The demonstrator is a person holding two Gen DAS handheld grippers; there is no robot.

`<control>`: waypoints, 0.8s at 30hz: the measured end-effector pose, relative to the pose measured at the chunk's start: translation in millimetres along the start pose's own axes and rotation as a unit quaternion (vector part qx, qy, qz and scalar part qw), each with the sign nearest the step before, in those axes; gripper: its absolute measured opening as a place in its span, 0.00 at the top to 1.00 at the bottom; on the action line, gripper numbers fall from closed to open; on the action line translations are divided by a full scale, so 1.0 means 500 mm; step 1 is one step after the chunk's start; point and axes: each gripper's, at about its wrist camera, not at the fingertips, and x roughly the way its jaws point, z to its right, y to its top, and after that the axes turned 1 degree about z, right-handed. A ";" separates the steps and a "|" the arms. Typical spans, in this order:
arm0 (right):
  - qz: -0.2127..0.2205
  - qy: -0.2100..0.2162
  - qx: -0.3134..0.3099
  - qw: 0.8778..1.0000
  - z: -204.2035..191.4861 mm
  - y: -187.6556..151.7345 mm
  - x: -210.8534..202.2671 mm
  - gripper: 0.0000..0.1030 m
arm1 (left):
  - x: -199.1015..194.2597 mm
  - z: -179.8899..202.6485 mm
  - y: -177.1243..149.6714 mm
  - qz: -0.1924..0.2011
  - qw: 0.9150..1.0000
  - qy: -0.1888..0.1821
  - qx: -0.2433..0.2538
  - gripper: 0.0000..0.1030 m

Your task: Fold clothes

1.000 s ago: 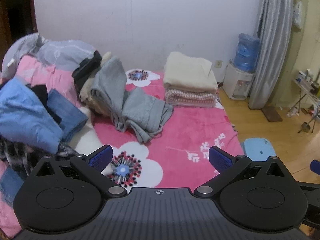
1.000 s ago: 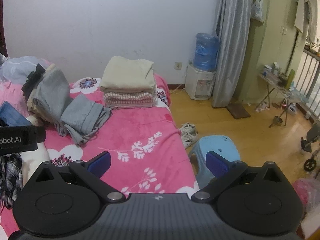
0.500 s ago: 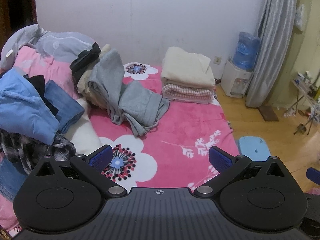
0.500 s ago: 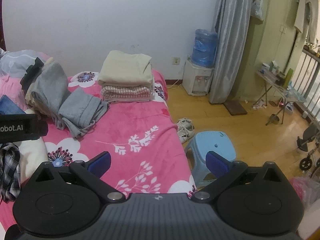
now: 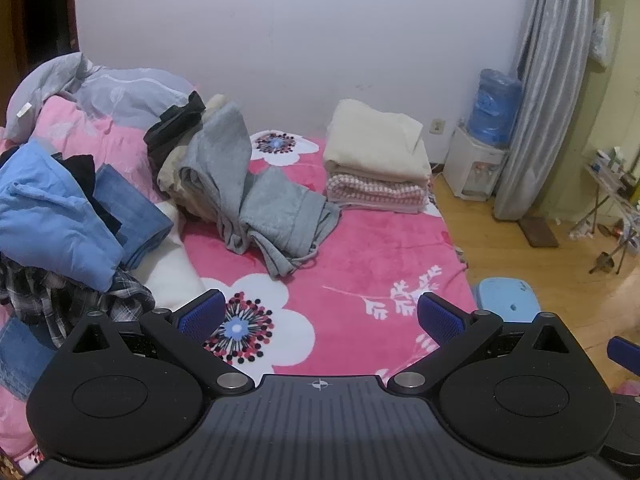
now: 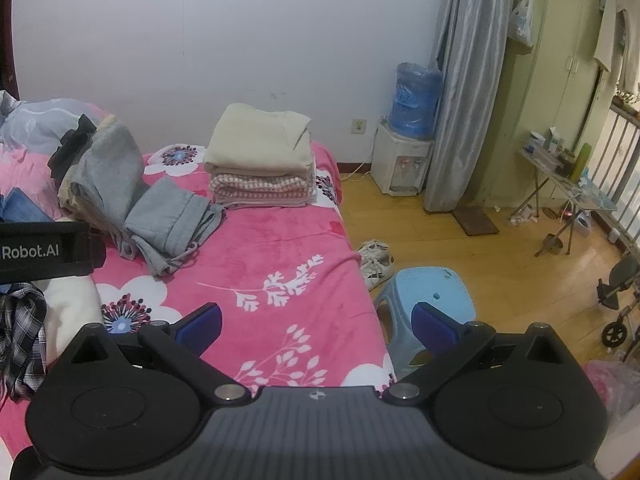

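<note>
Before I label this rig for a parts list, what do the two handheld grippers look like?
Both match: the left gripper and right gripper have matte black bodies with ribbed centres, round side discs, silver pivot pins and blue textured pads. A white "Robot.AI" marking shows on the left unit's side. No cables or sleeves visible.

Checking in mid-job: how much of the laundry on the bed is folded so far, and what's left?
Done: a folded stack by the far wall, cream pieces over a pink-striped one. In hand: nothing; the left gripper and right gripper are both open and empty. Left: the grey garment, blue clothes and plaid shirt, all unfolded.
</note>
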 end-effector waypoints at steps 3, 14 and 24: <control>0.000 0.001 -0.001 1.000 0.000 -0.001 -0.001 0.00 | -0.003 0.002 -0.001 0.003 1.000 -0.001 0.002 0.00; 0.002 0.000 0.000 1.000 -0.002 0.000 -0.002 0.00 | -0.005 0.003 -0.002 0.005 1.000 -0.004 0.004 0.00; 0.001 -0.005 0.003 1.000 0.003 0.001 -0.001 0.00 | -0.002 0.006 -0.005 0.000 1.000 -0.005 0.004 0.00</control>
